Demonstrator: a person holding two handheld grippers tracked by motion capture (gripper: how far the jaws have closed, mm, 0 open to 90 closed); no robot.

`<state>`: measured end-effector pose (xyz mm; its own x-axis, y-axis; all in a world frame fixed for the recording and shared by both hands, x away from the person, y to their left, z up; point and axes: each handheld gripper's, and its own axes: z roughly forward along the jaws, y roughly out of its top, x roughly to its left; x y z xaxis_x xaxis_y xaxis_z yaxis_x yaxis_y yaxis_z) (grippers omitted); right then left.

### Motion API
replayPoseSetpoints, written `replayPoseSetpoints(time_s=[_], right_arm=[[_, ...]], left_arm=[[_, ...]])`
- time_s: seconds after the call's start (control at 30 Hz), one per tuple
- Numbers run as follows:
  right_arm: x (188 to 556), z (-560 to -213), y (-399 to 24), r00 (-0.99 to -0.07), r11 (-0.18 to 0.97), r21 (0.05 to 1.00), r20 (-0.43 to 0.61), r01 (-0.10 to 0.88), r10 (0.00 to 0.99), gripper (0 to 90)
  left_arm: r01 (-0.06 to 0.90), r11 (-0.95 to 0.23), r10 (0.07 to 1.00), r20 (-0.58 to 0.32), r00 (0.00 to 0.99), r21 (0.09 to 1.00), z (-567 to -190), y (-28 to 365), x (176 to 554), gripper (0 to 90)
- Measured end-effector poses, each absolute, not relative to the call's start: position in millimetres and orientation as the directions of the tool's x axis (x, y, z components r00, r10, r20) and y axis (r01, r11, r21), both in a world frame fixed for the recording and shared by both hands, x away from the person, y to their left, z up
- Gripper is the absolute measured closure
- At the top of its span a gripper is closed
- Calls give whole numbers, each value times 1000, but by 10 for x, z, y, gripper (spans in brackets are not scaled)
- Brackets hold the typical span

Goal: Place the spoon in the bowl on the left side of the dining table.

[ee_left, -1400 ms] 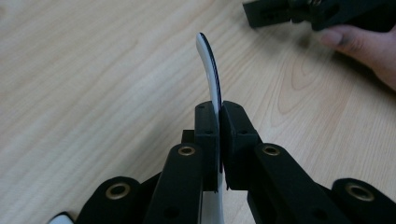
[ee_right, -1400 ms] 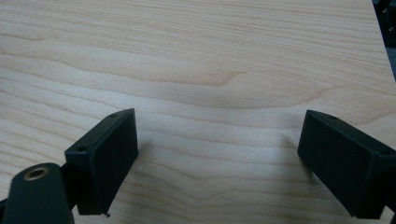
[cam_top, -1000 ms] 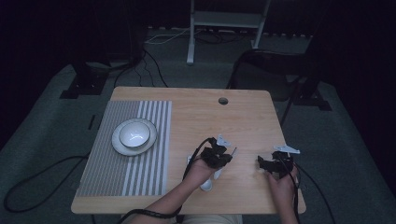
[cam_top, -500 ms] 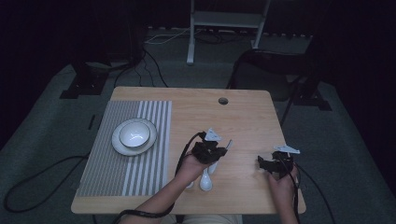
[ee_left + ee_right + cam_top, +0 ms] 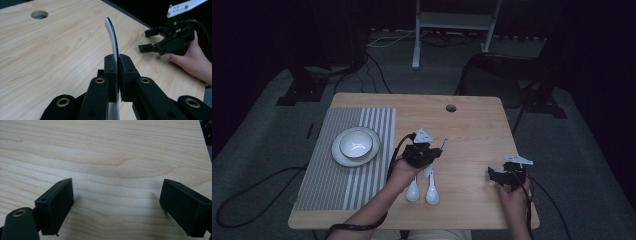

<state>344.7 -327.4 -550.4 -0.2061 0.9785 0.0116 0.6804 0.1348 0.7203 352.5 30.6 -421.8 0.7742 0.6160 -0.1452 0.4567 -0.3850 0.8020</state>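
The left gripper (image 5: 117, 75) is clamped on the handle of a white ceramic soup spoon (image 5: 113, 40), lifted off the light wooden table (image 5: 472, 125); two more white spoons (image 5: 422, 189) seem to lie just beneath it. The white bowl on its white plate (image 5: 355, 145) on the grey striped placemat (image 5: 327, 180) holds no spoon, so placing is probably still ahead. The right gripper (image 5: 117, 205) rests idle, jaws wide apart.

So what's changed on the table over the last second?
The left gripper, shut on a white spoon's handle, moved forward and lifted, uncovering a second spoon flat on the table. The right gripper stayed open and parked; the bowl and plate didn't move.
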Motion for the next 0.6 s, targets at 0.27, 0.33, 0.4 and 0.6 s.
replayPoseSetpoints(time_s=[0.27,0.33,0.4,0.6], right_arm=[[3447,-5504,-3274,-206,135,721,12,680,978,114],[3448,-5504,-3274,-207,136,721,11,679,978,114],[3449,-5504,-3275,-208,137,722,10,679,978,114],[3448,-5504,-3275,-207,136,721,10,679,978,114]], left_arm=[[469,-343,649,-155,745,814,-4155,548,3577,857],[472,-334,677,-141,722,816,-4133,657,3603,857],[480,-319,688,-149,710,817,-4122,739,3629,857],[486,-292,723,-143,676,824,-4080,953,3678,857]])
